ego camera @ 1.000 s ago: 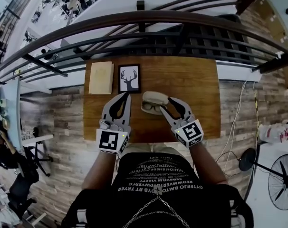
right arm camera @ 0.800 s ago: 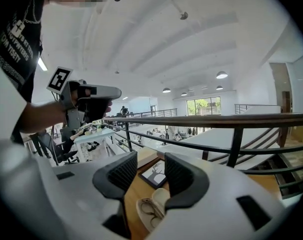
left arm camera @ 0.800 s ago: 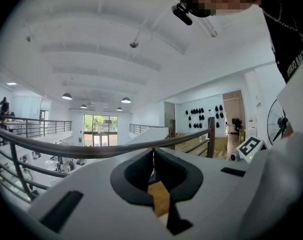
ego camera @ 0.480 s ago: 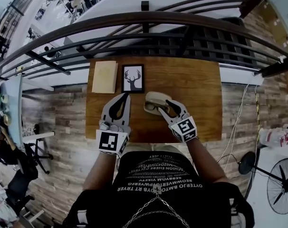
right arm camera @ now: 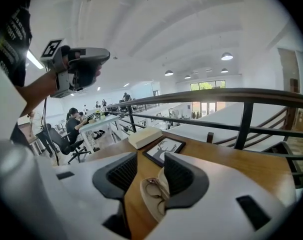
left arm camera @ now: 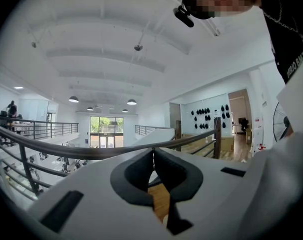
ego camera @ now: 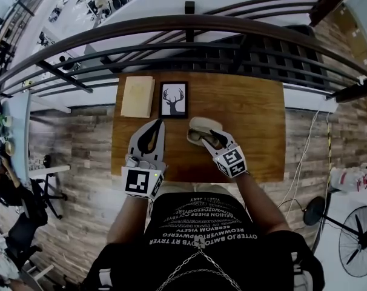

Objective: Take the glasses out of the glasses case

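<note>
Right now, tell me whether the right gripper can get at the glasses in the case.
Probably yes. The right gripper is open and aimed at the glasses, which lie exposed in the open glasses case, lid raised. Nothing stands between them on the table.

Bare table (ego camera: 256, 120) right of glasses case (ego camera: 197, 125); frame (ego camera: 173, 99), book (ego camera: 138, 96) crowd left; railing (ego camera: 250, 53) blocks far edge.
</note>
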The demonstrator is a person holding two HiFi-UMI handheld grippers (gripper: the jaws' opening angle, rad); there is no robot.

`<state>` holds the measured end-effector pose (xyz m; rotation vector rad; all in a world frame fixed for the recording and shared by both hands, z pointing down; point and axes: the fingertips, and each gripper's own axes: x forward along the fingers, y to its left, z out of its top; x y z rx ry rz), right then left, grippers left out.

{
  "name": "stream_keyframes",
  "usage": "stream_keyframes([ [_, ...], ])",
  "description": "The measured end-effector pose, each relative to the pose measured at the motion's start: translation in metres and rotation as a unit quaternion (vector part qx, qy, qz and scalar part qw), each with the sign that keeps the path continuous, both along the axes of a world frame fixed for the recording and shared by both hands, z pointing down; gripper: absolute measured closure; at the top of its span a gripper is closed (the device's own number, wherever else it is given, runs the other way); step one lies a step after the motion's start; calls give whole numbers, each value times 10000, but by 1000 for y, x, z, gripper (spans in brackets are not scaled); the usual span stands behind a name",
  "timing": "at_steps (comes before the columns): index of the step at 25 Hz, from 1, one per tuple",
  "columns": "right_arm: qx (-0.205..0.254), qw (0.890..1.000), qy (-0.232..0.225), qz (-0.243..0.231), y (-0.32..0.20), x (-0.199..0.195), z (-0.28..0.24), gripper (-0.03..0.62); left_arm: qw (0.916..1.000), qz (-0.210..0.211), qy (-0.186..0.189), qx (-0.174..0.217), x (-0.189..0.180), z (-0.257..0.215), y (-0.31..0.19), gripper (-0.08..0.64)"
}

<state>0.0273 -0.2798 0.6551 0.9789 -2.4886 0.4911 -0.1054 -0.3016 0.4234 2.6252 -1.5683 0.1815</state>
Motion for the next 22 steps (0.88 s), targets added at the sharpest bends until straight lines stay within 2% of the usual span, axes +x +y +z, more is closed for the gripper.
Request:
stream_keyframes([
  [7,-198,9992,249,-221,6,-13,35,423,10000,27,-4,13,-3,0,1,531],
  [22,-525,9950,772,-358,-3,-11,95,423,9998,76,-99,-178,-7,16,4,531],
])
